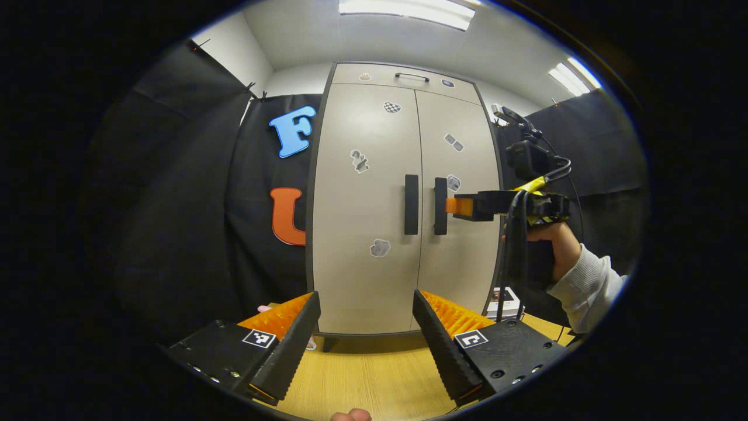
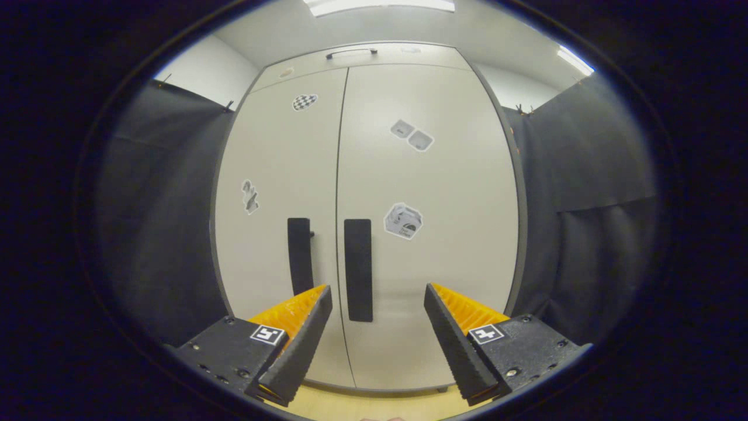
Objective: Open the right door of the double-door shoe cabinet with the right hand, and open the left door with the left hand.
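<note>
Where the left gripper view begins, at its left edge: dark booth cloth, then the shoe cabinet (image 1: 403,199) standing upright at the back of a wooden table (image 1: 362,374), both doors flush and closed. Left door (image 1: 362,204) with its dark vertical handle (image 1: 411,204) just beside the centre seam; right door (image 1: 461,234) with its own handle (image 1: 440,206) just across that seam. Small stickers scattered over both doors, too small to make out. Top panel with a slim handle (image 1: 412,76) above the doors. Low in that view, left gripper (image 1: 367,345) spread wide, holding nothing, well short of the cabinet. Farther right, right gripper (image 1: 461,206) held side-on by a hand (image 1: 549,240) with a pale sleeve (image 1: 590,286), its tip just beside the right door's handle; contact hard to judge, fingers overlapping at that angle. Boxy item (image 1: 505,301) beside the cabinet's foot, partly hidden behind the hand.

Seen from the right gripper view: cabinet front much closer, bottom edge cut behind the fingers. Left door's handle (image 2: 300,254) partly covered by one finger (image 2: 301,342); right door's handle (image 2: 358,270) in the gap between the fingers but off to its left side, untouched. Right gripper (image 2: 378,345) plainly spread apart, nothing held. Dark cloth again at the far right.
</note>
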`<act>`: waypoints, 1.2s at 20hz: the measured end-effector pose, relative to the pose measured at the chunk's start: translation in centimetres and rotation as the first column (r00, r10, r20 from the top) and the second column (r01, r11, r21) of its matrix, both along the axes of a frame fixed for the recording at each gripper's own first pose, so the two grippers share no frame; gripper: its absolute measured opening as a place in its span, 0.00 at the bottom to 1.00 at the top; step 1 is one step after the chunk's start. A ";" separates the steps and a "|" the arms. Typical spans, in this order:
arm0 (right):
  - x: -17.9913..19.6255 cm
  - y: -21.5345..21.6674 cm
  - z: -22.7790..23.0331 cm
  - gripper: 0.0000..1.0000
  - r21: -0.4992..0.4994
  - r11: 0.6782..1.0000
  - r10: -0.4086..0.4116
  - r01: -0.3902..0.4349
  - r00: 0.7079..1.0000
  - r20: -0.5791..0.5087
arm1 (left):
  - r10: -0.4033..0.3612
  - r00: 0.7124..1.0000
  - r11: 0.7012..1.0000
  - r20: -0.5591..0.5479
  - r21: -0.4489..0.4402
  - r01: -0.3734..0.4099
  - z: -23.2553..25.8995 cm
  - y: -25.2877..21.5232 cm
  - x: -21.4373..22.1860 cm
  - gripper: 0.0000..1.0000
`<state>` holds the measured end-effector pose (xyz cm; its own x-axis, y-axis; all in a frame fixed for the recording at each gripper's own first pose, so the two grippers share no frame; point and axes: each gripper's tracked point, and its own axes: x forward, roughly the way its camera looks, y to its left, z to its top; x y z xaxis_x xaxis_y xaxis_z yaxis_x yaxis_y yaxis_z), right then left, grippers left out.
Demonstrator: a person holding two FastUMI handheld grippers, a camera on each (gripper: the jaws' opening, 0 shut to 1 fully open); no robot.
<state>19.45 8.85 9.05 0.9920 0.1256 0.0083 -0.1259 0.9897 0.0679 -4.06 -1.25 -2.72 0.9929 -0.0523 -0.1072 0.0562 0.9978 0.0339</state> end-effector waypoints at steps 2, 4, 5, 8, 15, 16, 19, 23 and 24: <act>2.0 0.5 0.0 0.99 -0.022 1.000 0.002 -0.002 1.000 -0.013 | 0.015 1.000 1.000 -0.007 -0.011 -0.016 -0.3 0.7 0.0 0.95; 3.5 0.4 -0.1 0.96 -0.042 0.999 -0.022 0.021 1.000 -0.023 | 0.027 0.999 0.999 -0.026 -0.016 -0.028 -0.9 1.2 0.0 0.95; 4.2 0.5 -0.1 0.99 -0.044 0.999 -0.028 0.027 0.999 -0.024 | 0.035 0.999 0.999 -0.033 -0.015 -0.036 -1.1 1.6 0.1 0.95; 5.4 1.0 -0.1 0.99 -0.014 1.000 -0.027 0.026 0.999 -0.047 | 0.050 0.998 0.999 -0.038 -0.014 -0.050 -1.1 2.1 0.2 0.95; 6.5 1.6 0.4 0.72 0.037 0.999 -0.015 0.017 0.999 -0.047 | 0.071 0.997 0.997 -0.028 -0.008 -0.072 -1.0 2.9 0.4 0.95; 6.4 1.9 0.4 0.66 0.036 0.999 -0.011 0.012 0.999 -0.046 | 0.073 0.997 0.997 -0.028 -0.009 -0.073 -1.0 2.9 0.4 0.95; 6.5 2.7 0.4 0.45 0.040 0.999 0.010 -0.008 0.999 -0.041 | 0.076 0.997 0.997 -0.032 -0.011 -0.076 -1.1 3.1 0.4 0.95; 6.4 2.6 0.4 0.31 0.006 1.000 -0.013 0.013 0.999 -0.034 | 0.081 0.996 0.997 -0.035 -0.013 -0.081 -1.1 3.3 0.8 0.95; 6.3 2.6 0.3 0.29 -0.001 1.000 -0.015 0.015 0.999 -0.039 | 0.082 0.996 0.997 -0.034 -0.012 -0.082 -1.1 3.5 0.8 0.95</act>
<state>25.79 11.47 9.39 0.9934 0.1109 -0.0307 -0.1084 0.9915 0.0722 -3.25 2.26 -3.80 0.9898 0.0274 -0.1401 -0.0248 0.9995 0.0197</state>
